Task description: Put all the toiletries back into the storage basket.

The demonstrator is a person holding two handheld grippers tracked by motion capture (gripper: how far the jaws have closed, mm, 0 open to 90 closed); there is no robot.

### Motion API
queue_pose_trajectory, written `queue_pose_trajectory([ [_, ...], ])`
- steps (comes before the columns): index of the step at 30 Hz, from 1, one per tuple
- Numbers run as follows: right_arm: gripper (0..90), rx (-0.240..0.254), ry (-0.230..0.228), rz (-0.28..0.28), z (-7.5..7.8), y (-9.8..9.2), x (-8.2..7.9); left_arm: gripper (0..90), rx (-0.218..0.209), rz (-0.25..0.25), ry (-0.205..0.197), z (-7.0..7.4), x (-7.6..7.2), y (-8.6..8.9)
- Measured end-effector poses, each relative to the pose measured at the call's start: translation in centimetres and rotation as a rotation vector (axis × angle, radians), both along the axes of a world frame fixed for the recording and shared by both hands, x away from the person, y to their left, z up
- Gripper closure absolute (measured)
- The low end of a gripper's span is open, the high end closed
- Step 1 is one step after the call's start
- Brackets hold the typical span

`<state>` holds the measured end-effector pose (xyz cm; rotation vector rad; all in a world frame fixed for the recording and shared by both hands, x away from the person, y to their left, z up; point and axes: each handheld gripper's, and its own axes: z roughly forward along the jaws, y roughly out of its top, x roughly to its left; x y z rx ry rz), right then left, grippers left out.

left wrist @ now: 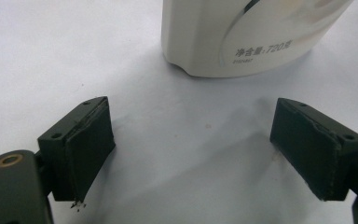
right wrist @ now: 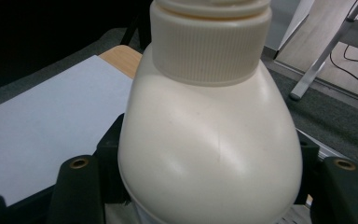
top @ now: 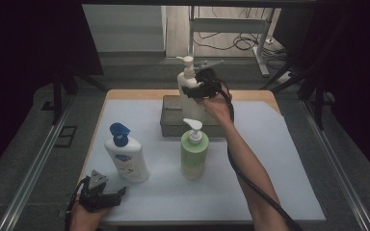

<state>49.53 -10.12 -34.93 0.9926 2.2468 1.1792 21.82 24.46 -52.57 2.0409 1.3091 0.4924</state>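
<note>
Cream pump bottle clamped over the grey bin

Cream pump bottle (top: 189, 86) sits at 12 o'clock on the table, upright above the grey bin (top: 169, 118), with the right gripper (top: 198, 90) pinching its shoulder (both jaws hug its sides in the right gripper view). A white sheet (top: 270, 163) covers the wooden table (top: 125, 94). The left gripper (top: 107, 198), jaws spread, rests at 7 o'clock near the blue-capped bottle (top: 126, 155); the green bottle (top: 194, 151) stands mid-table. Dark curtains flank a lit floor with cables at 12.

Three pump bottles on the counter (top: 279, 183): one cream (top: 189, 84), one green (top: 194, 153), one white with a blue top (top: 125, 156). One grey tray (top: 169, 120). Two grippers, one left (top: 107, 196), one right (top: 192, 90).
</note>
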Motion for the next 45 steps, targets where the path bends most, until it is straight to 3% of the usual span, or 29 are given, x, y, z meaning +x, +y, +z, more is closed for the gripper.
queue_pose_trajectory([
  [13, 35.9, -0.014, 0.057, 0.007, -2.0, -0.3, -0.1, 13.0, 0.0, 0.001, -0.001, 0.0, 0.0, 0.0],
  [45, 35.6, -0.047, 0.11, 0.025, -4.7, -1.0, -1.9, 12.9, 0.002, 0.001, 0.0, 0.0, 0.0, 0.0],
])
